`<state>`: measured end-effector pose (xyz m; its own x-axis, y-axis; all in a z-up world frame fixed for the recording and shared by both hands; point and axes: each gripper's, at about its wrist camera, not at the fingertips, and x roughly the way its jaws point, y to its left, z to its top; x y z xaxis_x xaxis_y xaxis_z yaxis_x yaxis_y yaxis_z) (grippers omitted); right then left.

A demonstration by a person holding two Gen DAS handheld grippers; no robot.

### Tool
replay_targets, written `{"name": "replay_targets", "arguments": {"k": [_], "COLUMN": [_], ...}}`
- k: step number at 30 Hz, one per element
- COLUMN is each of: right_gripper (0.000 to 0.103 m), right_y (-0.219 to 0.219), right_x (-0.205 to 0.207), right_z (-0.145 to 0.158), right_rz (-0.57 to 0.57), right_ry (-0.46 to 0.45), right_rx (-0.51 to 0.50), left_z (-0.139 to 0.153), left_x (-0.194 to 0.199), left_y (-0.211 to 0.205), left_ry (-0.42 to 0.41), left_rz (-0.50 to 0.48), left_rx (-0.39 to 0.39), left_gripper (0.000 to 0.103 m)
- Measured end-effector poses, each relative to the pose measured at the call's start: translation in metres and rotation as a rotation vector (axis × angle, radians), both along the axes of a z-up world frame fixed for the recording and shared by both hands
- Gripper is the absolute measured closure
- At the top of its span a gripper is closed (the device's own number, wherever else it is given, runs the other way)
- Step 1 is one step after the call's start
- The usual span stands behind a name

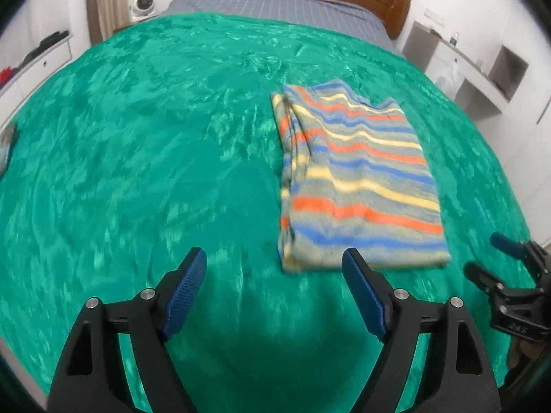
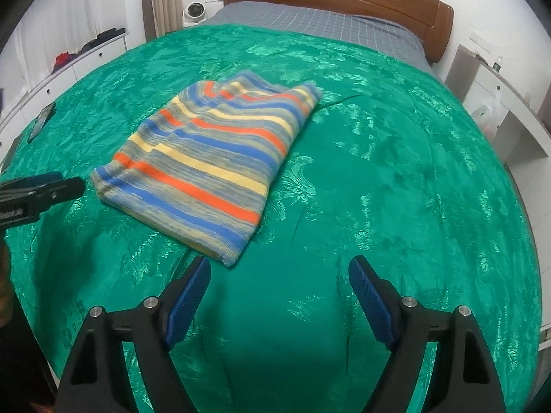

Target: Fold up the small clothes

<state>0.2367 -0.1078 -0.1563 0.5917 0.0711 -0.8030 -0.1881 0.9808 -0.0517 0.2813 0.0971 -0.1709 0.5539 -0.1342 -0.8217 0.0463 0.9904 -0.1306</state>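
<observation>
Left wrist view: left gripper (image 1: pixel 275 265) has its jaws spread wide with nothing between them, only green bedspread (image 1: pixel 137 172) below; striped knit sweater (image 1: pixel 358 179) lies folded into a compact rectangle, flat on the bedspread; its near edge is just beyond the left gripper's right-hand finger; layered fold edges run down the sweater's left side; right gripper (image 1: pixel 489 258) shows past the sweater's near right corner, apart from it, fingers parted and empty.

Right wrist view: right gripper (image 2: pixel 279 272) jaws wide, nothing held; the sweater's near corner sits just ahead of its left-hand finger, not touching; left gripper (image 2: pixel 65 182) pokes in beside the sweater's left edge, clear of the fabric.

Judgement: both tools off the cloth and parted suggests the fold is done and the sweater left to rest; stacked, squared layers fit that; wooden headboard (image 2: pixel 337 3) lies well beyond the sweater.
</observation>
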Motion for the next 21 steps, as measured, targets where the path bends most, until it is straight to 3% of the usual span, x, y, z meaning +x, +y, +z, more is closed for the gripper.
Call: {"name": "replay_targets", "arguments": {"k": [1,4,9,14,15,17,18,19,21], "right_gripper": [0.021,0.021,0.021,0.021,0.024,0.049,0.054,0.067,0.075], "right_y": [-0.004,-0.027,-0.062,-0.05,-0.043,-0.026,-0.014,0.0,0.033], "right_x": [0.003,0.024,0.09,0.153,0.164,0.175,0.178,0.179,0.17], "right_z": [-0.001,-0.001,-0.007,-0.038,-0.048,-0.056,-0.055,-0.051,-0.035], "right_rz": [0.004,-0.01,-0.064,-0.023,-0.021,-0.006,0.001,0.015,0.065], "right_ry": [0.009,0.036,0.052,0.141,0.166,0.18,0.184,0.173,0.105], "right_rx": [0.03,0.196,0.531,0.739,0.77,0.756,0.697,0.614,0.399], "left_z": [0.001,0.001,-0.034,-0.042,-0.044,-0.047,-0.047,-0.045,-0.04], "left_x": [0.01,0.05,0.118,0.144,0.147,0.148,0.146,0.142,0.133], "left_y": [0.001,0.007,0.014,0.01,0.006,-0.007,-0.018,-0.029,-0.039], "left_ry": [0.0,0.008,0.145,0.148,0.157,0.167,0.149,0.127,0.107], "left_rz": [-0.007,-0.037,-0.062,-0.084,-0.102,-0.123,-0.144,-0.186,-0.203], "left_rx": [-0.001,-0.056,-0.177,-0.282,-0.295,-0.247,-0.168,-0.119,-0.093], "left_gripper": [0.011,0.007,0.007,0.004,0.003,0.007,0.033,0.063,0.084]}}
